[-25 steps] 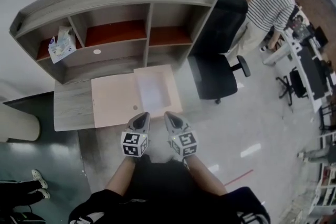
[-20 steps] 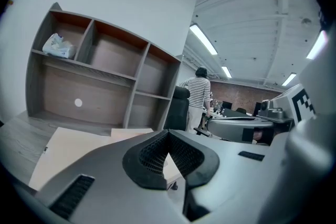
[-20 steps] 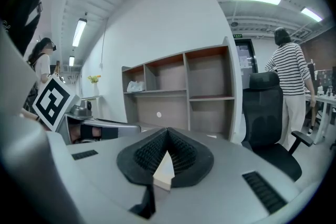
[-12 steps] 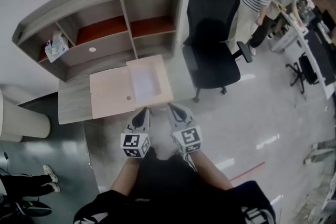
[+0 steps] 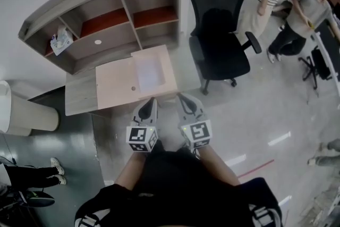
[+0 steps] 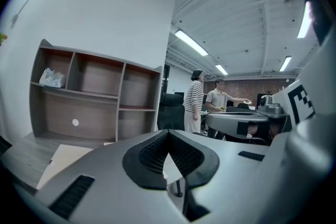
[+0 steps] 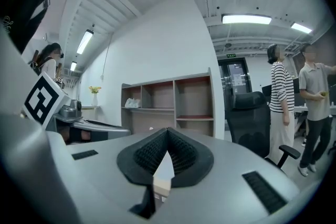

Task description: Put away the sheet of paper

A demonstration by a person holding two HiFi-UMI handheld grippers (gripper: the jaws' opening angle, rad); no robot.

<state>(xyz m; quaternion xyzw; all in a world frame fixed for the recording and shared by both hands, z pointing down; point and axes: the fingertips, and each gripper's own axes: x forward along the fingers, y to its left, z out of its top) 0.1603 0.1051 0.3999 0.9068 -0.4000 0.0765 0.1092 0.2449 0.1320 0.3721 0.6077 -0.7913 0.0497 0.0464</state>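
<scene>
Both grippers off desk, short of its near edge.
Left gripper (image 5: 150, 106): jaws together, nothing held. Right gripper (image 5: 186, 102): same.
Sheet of paper (image 5: 150, 73) lies flat in right half of open pink folder (image 5: 114, 85) by desk (image 5: 79, 98) near edge, long axis pointing away from person.
Sheet straight ahead of left gripper; right one offset toward chair side. Left looks nearer.

Head view: above your shoulders, aimed steeply down at tabletop (image 5: 79, 99) and floor. Gripper views: low, near the tabletop edge, level, forward past left tongs (image 6: 168, 132) and right tongs (image 7: 168, 131). Shared by all: shelf unit (image 5: 109, 40), office chair (image 5: 220, 34).
</scene>
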